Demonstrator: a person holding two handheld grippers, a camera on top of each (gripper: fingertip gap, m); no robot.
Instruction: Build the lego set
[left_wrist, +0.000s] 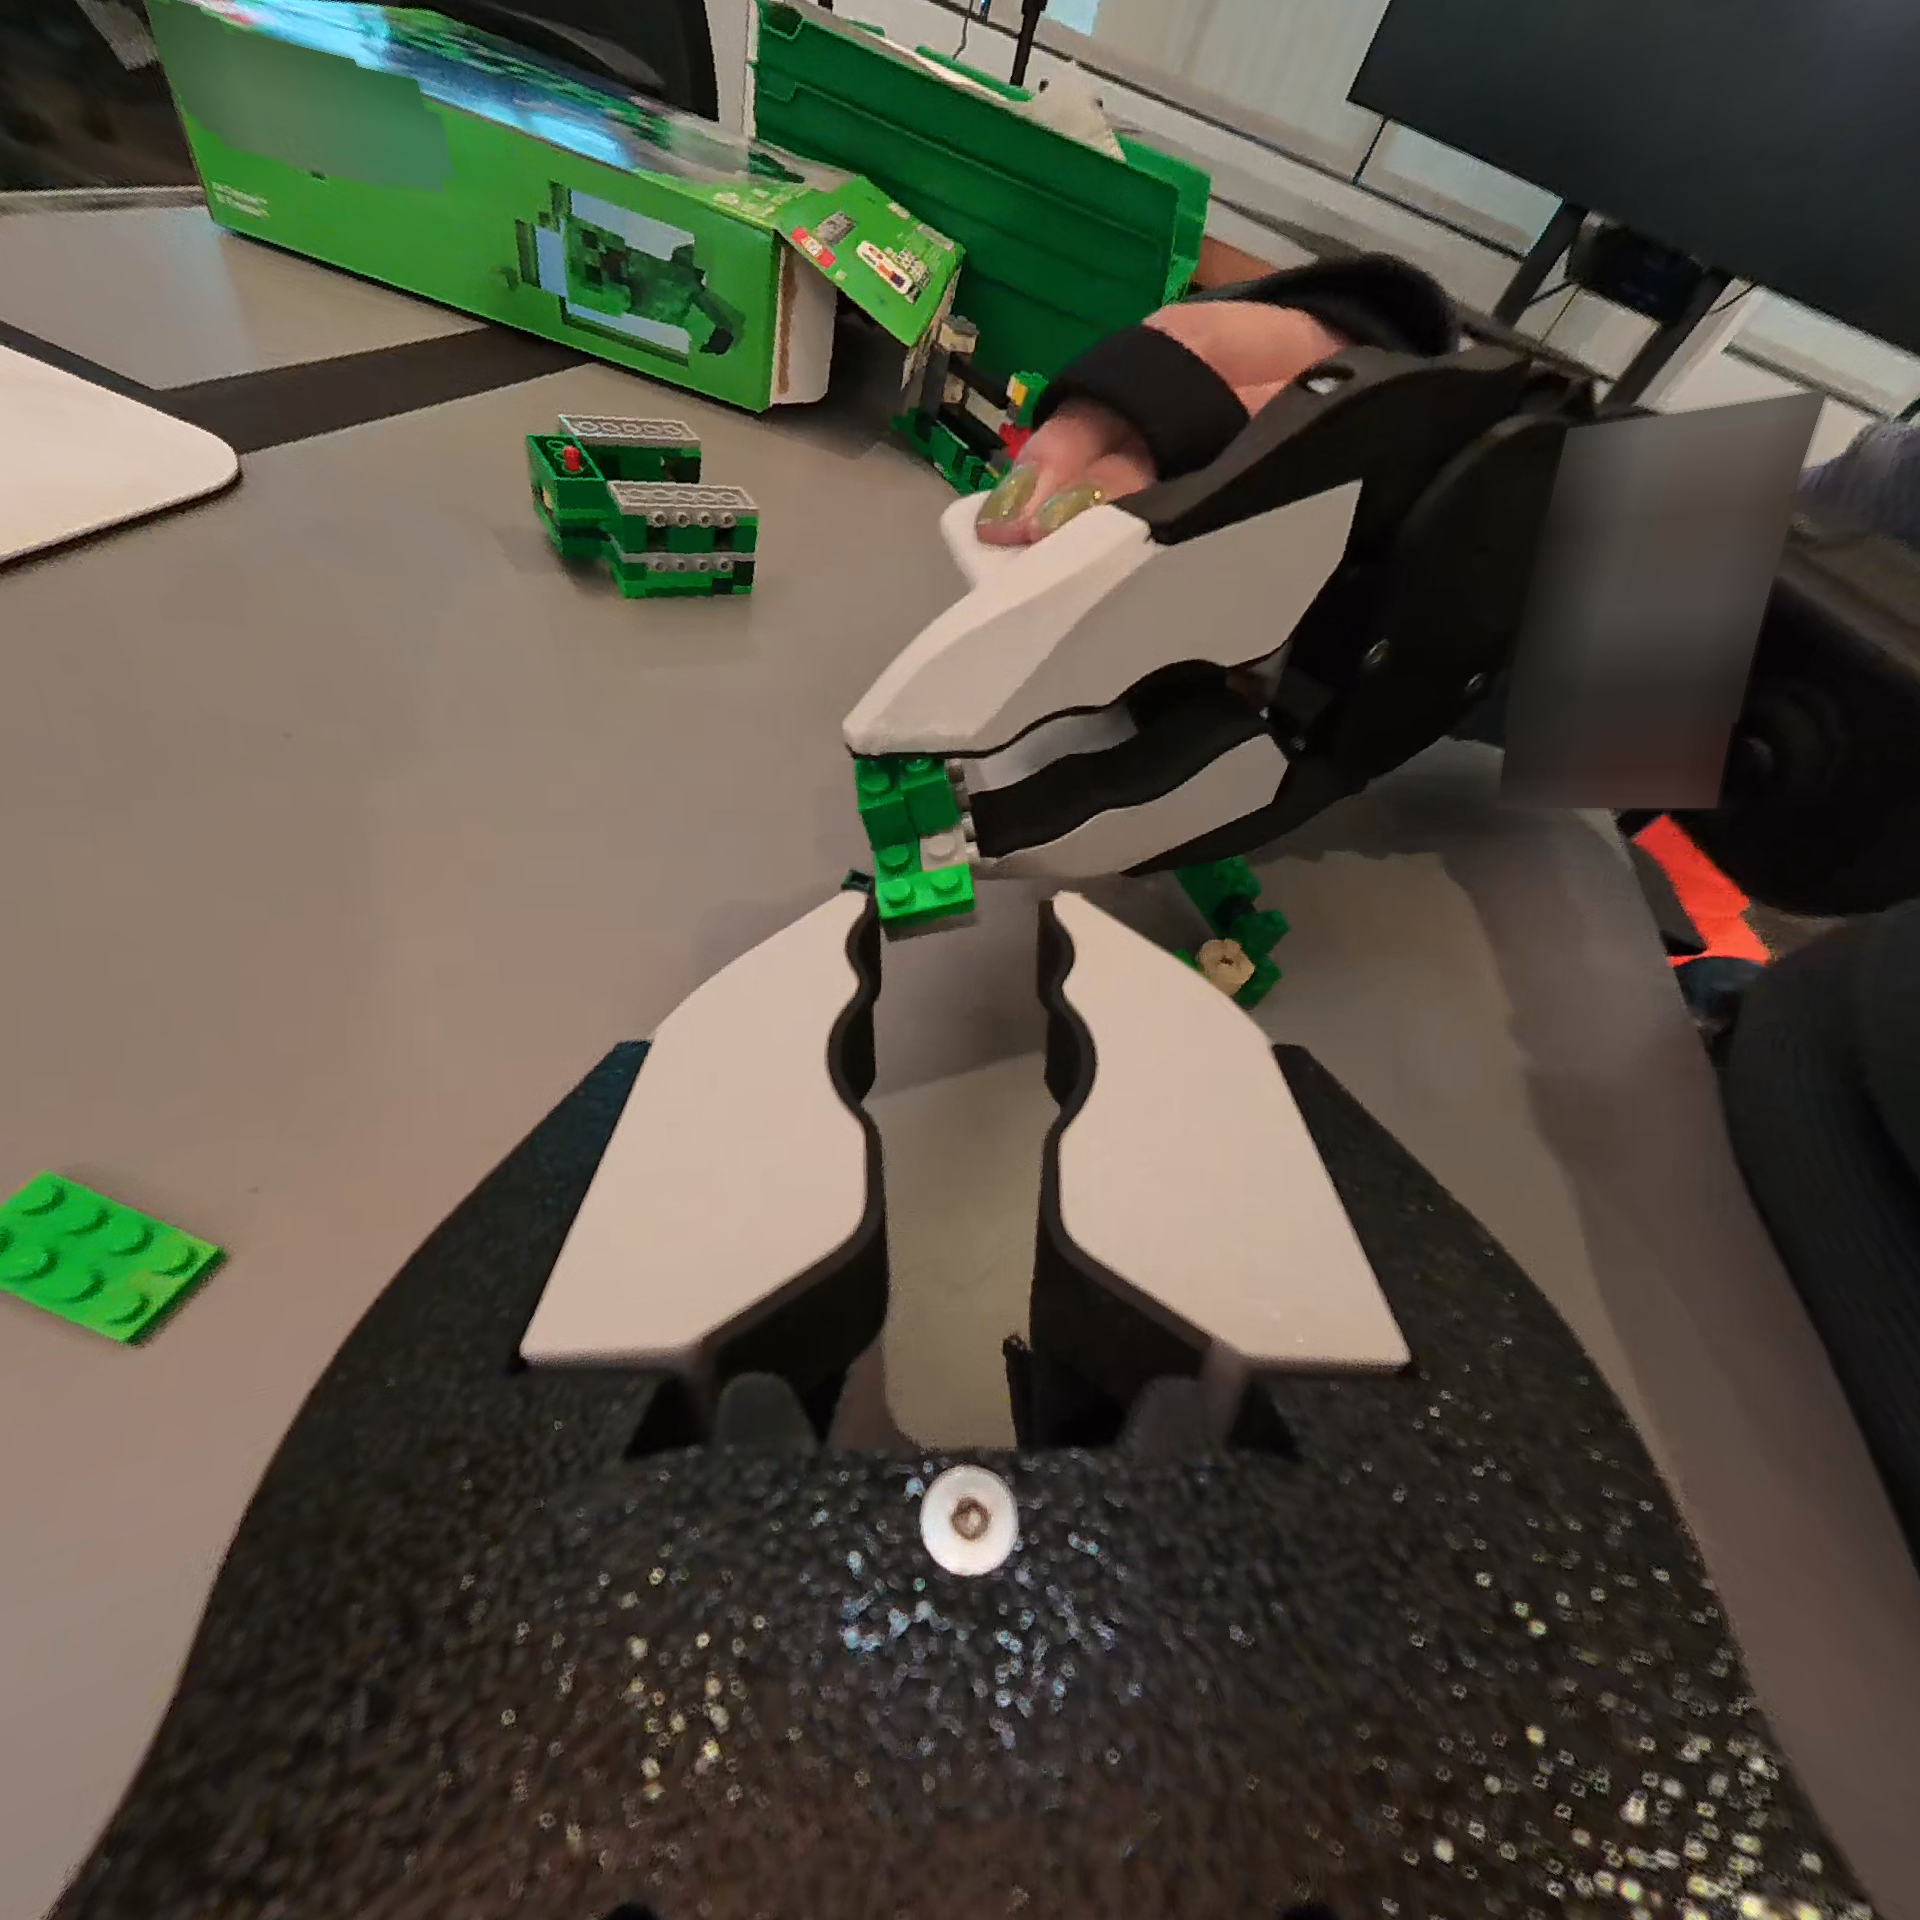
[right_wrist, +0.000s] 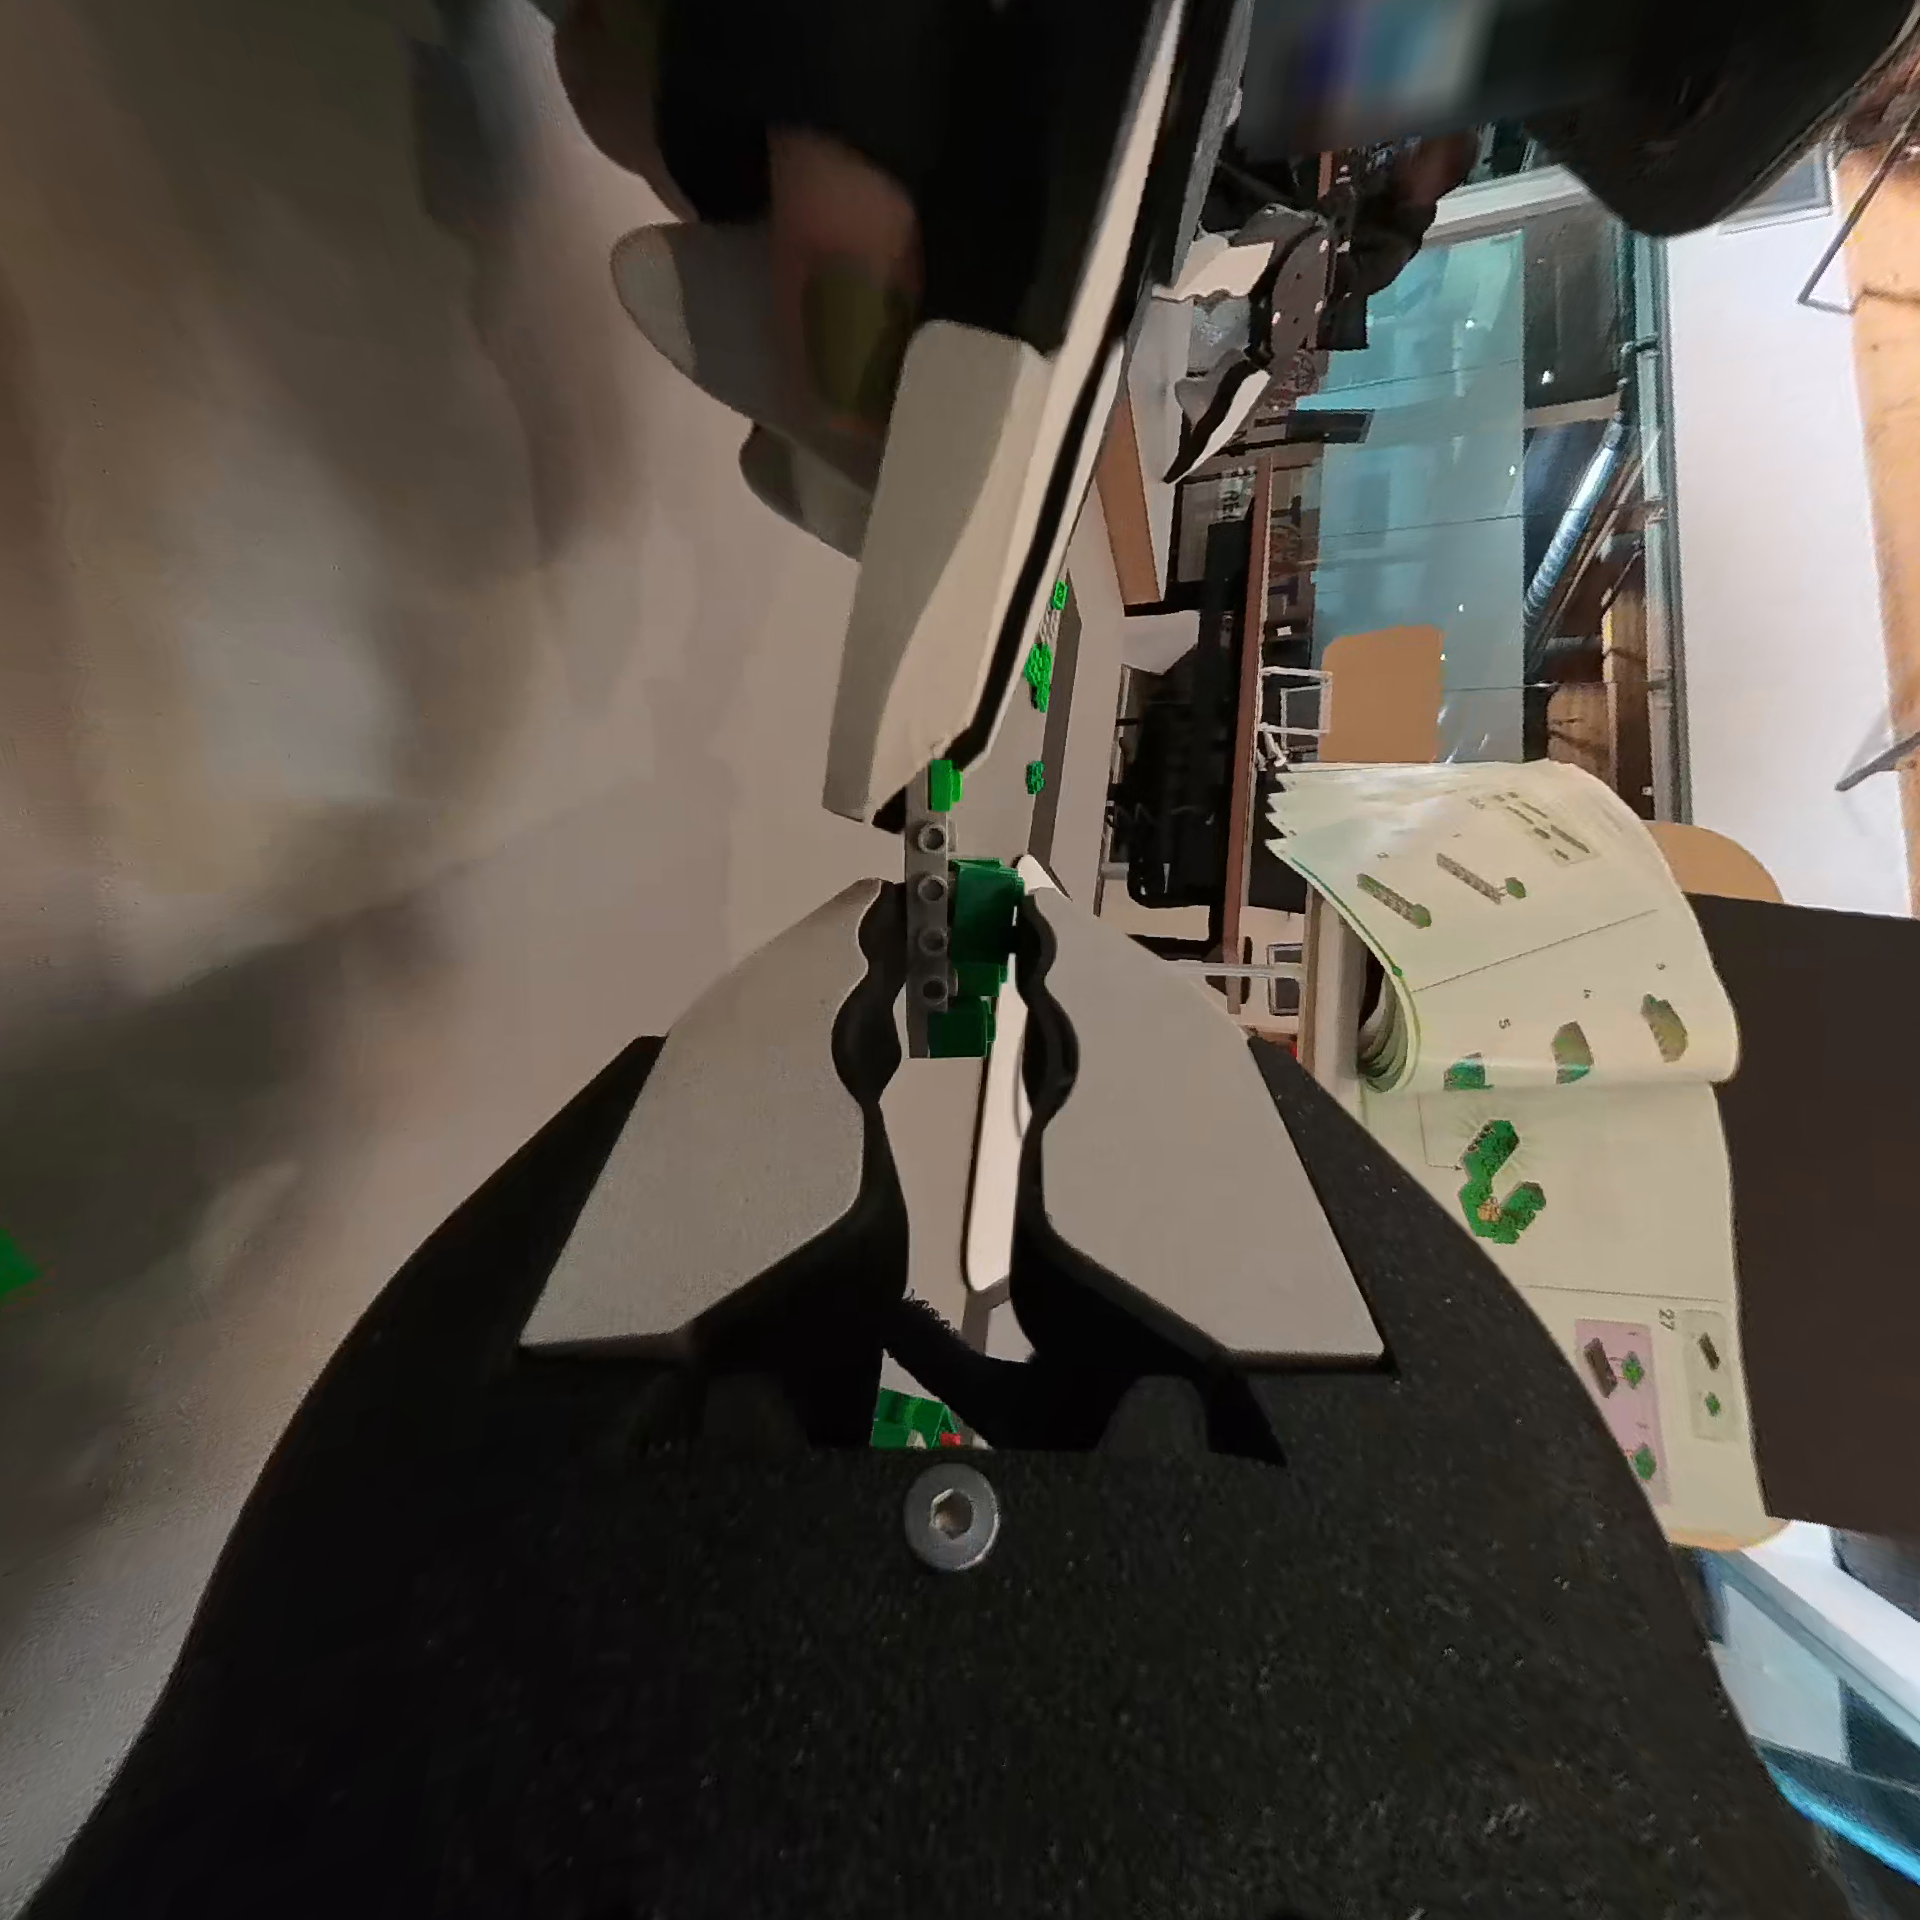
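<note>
Grey table (left_wrist: 312, 831); green box (left_wrist: 499, 208); booklet (right_wrist: 1558, 1039).

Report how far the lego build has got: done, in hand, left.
Done: a green-and-grey block assembly stands finished-looking on the table, near the open box.
In hand: the right hand-held gripper is shut on a small green sub-assembly; the left hand-held gripper is open just below it.
Left: a loose green plate is unused, and the instruction booklet lies open.

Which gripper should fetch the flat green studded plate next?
Left. The left gripper is open and empty, and the flat green studded plate lies loose on the grey table on its side. The right gripper is shut on the small green-and-grey brick assembly.
</note>
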